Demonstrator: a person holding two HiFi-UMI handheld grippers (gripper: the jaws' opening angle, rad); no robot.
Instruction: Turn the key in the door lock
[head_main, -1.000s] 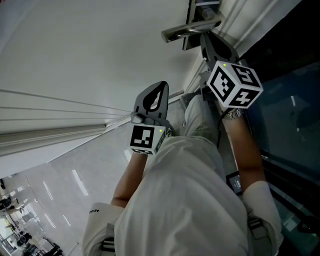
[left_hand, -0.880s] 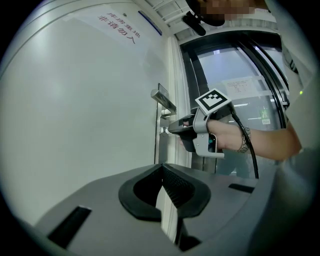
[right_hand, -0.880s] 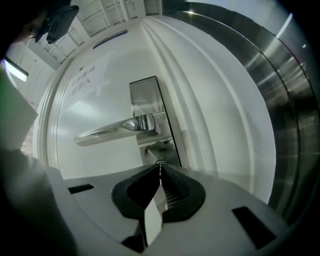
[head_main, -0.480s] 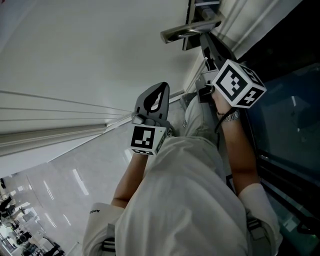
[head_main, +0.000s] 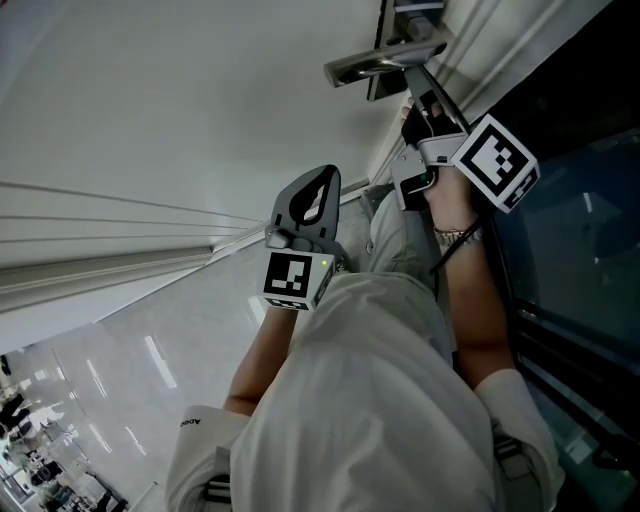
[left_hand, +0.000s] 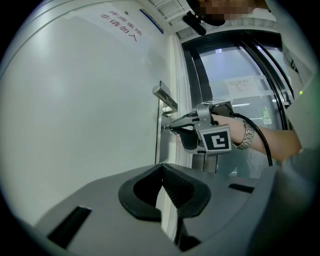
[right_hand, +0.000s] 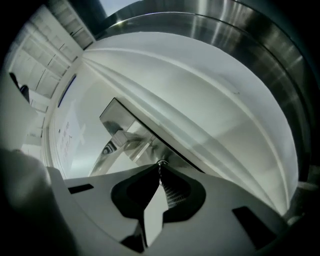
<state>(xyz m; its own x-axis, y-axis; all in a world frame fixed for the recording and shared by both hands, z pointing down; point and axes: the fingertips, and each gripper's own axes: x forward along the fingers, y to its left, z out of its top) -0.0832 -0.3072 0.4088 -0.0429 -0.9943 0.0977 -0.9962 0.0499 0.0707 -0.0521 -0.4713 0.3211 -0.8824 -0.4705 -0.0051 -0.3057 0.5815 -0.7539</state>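
door handle (head_main: 380, 65) jutting just above right gripper (head_main: 410, 78), flat door face (head_main: 200, 100) leftward

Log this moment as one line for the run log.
right gripper: shut on key in door lock | left gripper: shut, empty, clear of door | door handle: untouched, above lock

Small metal key (right_hand: 160, 163), mostly hidden, seated in upright steel door lock (left_hand: 159, 142).

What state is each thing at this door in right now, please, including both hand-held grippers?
Right hand-held gripper: shut, apparently on the key.
Key: in the door, mostly hidden by the gripper tips.
Left hand-held gripper: shut, empty, away from the door.
Door handle: untouched.
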